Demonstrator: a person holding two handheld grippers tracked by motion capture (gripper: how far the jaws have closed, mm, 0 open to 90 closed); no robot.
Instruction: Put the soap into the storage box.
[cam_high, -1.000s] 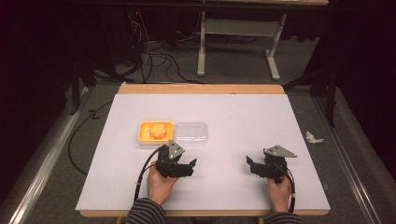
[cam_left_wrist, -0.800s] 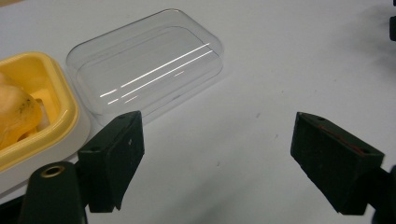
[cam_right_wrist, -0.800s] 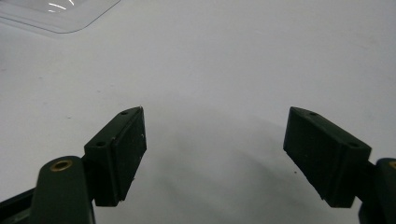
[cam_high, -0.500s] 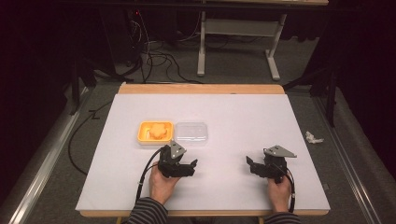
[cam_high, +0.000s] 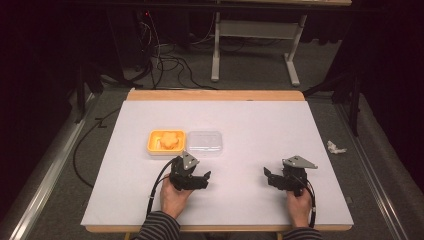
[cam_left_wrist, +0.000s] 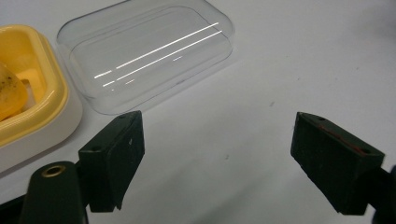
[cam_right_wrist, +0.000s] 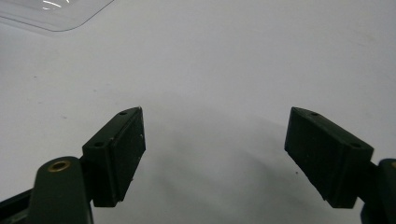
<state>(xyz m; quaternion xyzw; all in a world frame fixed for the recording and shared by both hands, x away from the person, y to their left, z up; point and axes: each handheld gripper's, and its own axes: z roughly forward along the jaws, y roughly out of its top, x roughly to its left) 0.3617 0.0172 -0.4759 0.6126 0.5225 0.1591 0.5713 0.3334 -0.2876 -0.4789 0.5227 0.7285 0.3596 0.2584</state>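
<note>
A yellow container (cam_high: 167, 141) holding a yellow piece of food (cam_left_wrist: 9, 91) sits left of centre on the white table (cam_high: 260, 125). A clear plastic lid (cam_high: 204, 143) lies flat beside it on the right, touching it. My left gripper (cam_high: 196, 175) hovers just in front of the lid, open and empty. In the left gripper view the lid (cam_left_wrist: 144, 51) lies ahead of the open jaws (cam_left_wrist: 219, 154), with the container (cam_left_wrist: 28, 107) at the left. My right gripper (cam_high: 270, 177) stands open over bare table at the front right; a corner of the lid (cam_right_wrist: 56, 11) shows far ahead of its jaws (cam_right_wrist: 215, 154).
A wooden strip (cam_high: 215, 95) borders the table's far edge. Beyond it, cables (cam_high: 165, 62) and a grey desk frame (cam_high: 255, 45) stand on the floor. A crumpled white scrap (cam_high: 336, 147) lies on the floor at the right.
The left gripper has shifted very slightly to the right. The right gripper, the container and the lid have stayed put.
</note>
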